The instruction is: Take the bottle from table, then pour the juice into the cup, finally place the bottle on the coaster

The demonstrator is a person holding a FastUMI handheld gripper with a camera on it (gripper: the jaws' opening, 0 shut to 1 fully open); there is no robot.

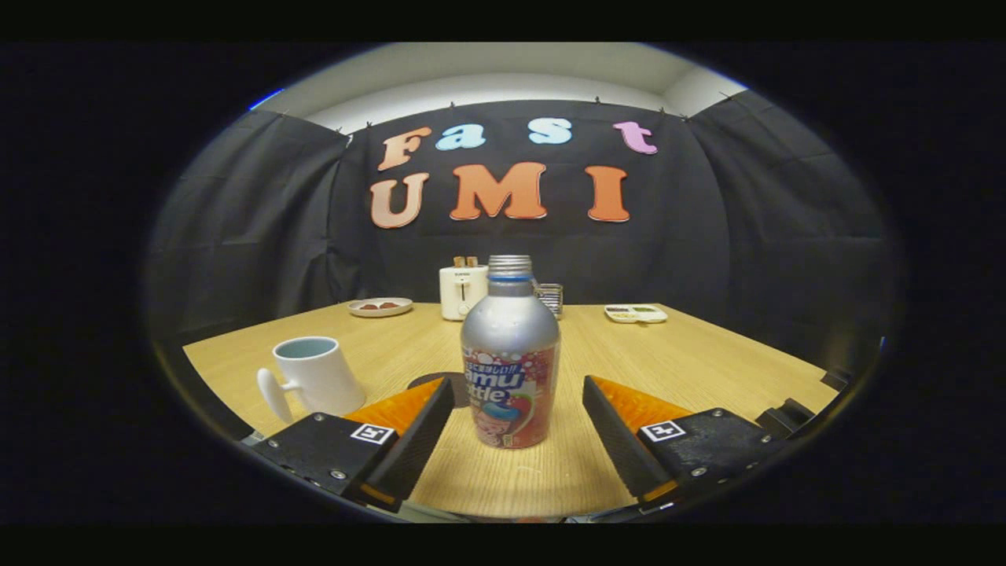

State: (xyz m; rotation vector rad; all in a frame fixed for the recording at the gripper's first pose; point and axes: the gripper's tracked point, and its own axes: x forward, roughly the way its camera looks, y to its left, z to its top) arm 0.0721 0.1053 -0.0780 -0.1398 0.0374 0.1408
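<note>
A silver bottle (510, 354) with a colourful label and an uncapped threaded neck stands upright on the wooden table (707, 354). It sits between the tips of my gripper (519, 393), which is open, with a gap on each side of the bottle. A white cup (314, 376) with its handle toward me stands left of the left finger. A dark round coaster (428, 381) lies flat behind the left fingertip, partly hidden by it.
At the table's far edge stand a white toaster (462, 291), a small plate with food (380, 306) to its left, a dark glass (550, 297) behind the bottle, and a white tray (635, 314) to the right.
</note>
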